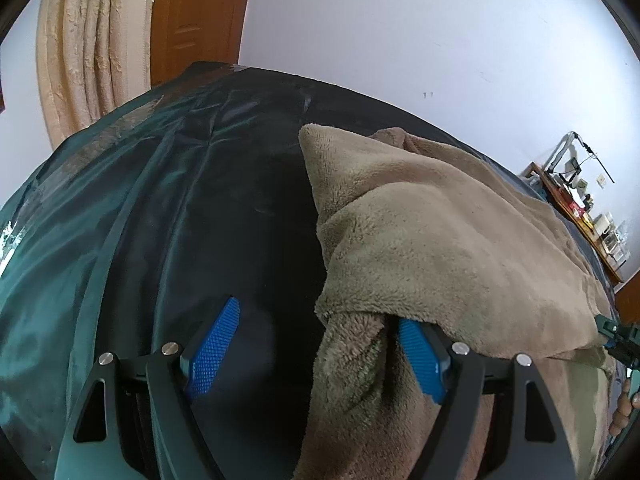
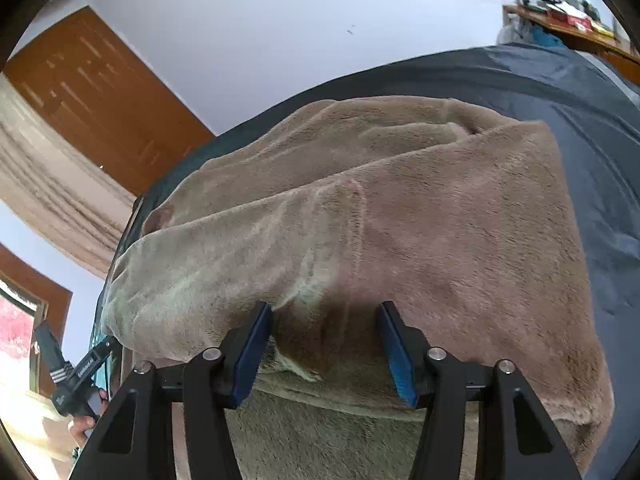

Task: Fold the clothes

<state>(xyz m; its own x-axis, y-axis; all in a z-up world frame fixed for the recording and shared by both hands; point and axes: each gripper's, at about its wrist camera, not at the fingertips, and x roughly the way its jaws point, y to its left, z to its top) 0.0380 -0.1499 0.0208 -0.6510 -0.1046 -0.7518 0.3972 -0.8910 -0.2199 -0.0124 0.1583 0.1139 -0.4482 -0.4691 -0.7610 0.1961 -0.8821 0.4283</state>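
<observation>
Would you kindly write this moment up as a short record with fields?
Garment: brown fleece garment, partly folded, top layer doubled over
Surface: dark green satin bedspread
Left gripper: jaws wide, a bunched fleece edge between them, only the right pad against it
Right gripper: jaws part closed astride a fleece fold, grip unclear
Background: wooden door, beige curtain, cluttered desk

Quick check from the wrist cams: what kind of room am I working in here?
Most likely a bedroom at home: the brown fleece garment lies on a dark satin bedcover, with a wooden door, a beige curtain and a cluttered wooden desk by the wall.
</observation>
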